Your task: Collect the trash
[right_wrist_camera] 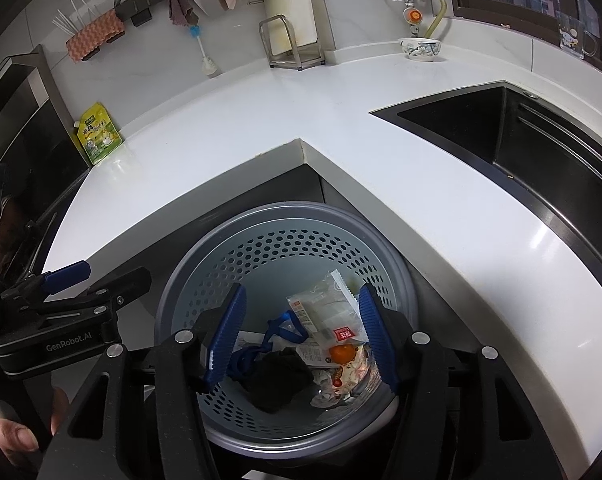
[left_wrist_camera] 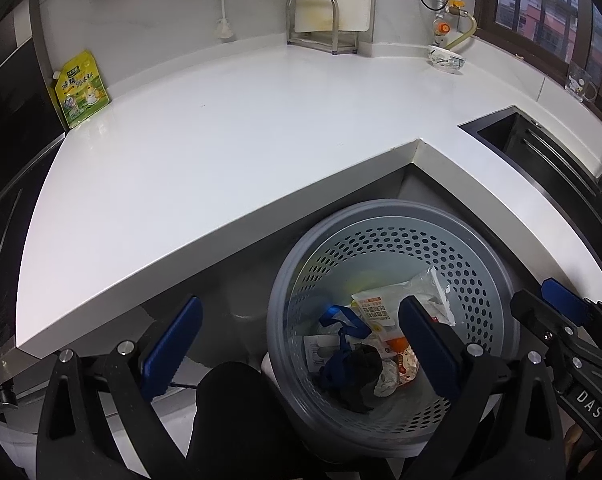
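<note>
— Trash [right_wrist_camera: 333, 336] sits at the bottom of the grey perforated bin [right_wrist_camera: 285, 240], which stands on the floor in the inner corner of the white L-shaped countertop [right_wrist_camera: 229, 120]. I make out a clear wrapper with a red label, a blue strap, something black and crumpled, and a wrapper with an orange spot.

— And the grippers?

— The right gripper [right_wrist_camera: 301, 336] hangs over the bin mouth, pointing down into it. Its blue ribbed pads [right_wrist_camera: 229, 332] stand moderately apart with nothing between them; the trash shows through the gap, lower down. The left gripper [left_wrist_camera: 297, 344] is spread wide and empty too. One of its pads is over the bin, the other over the floor beside the countertop edge.

— Are they touching anything?

— Not that I can see, though the fisheye makes depth hard to judge near the rim. The two grippers are side by side; each shows at the edge of the other's view. A hand [right_wrist_camera: 17, 432] grips the left one's handle.

— What about the room?

— A kitchen. On the countertop, a yellow-green pouch [left_wrist_camera: 81, 88] leans at the far left beside a dark appliance. A metal rack [left_wrist_camera: 321, 24] with a white board stands at the back wall, and a patterned bowl [right_wrist_camera: 421, 48] sits near the gas valve. A black sink [right_wrist_camera: 501, 128] is set into the right-hand run, below a window [left_wrist_camera: 541, 0]. Cloths hang from a wall rail.
</note>
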`<state>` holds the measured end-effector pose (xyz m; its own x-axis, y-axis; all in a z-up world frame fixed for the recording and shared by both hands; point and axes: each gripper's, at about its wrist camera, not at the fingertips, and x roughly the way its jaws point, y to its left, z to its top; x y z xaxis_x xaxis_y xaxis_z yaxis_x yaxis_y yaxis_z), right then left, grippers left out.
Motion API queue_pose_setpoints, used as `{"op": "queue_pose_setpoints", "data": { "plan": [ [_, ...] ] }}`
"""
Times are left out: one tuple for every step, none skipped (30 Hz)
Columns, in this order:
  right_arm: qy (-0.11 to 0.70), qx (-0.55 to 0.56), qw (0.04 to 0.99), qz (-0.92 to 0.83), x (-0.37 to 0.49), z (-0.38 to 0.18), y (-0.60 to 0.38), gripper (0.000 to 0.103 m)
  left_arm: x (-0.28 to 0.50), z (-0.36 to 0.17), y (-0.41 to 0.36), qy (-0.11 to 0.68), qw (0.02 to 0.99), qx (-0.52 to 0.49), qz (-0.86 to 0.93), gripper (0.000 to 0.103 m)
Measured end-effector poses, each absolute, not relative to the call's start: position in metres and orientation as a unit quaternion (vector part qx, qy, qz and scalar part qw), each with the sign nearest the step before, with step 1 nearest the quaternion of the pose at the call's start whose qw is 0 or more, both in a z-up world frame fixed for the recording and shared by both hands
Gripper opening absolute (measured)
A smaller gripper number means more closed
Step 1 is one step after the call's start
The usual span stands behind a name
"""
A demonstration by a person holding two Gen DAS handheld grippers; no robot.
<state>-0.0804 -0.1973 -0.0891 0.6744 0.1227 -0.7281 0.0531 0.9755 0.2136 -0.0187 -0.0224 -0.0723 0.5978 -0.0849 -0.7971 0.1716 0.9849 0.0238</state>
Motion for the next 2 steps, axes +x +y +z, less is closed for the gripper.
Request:
{"op": "queue_pose_setpoints", "data": {
  "plan": [
    [0.403,0.108,0.909,0.017,-0.0806,-0.0893,-0.197,0.059,-0.0187,-0.0723,-0.0223,0.443,0.893,0.049,-0.071,0.097],
    [0.402,0.106,0.909,0.015,-0.0804,-0.0891,-0.1967,0.06,-0.0186,-0.0721,-0.0223,0.442,0.893,0.05,-0.07,0.097]
  ]
}}
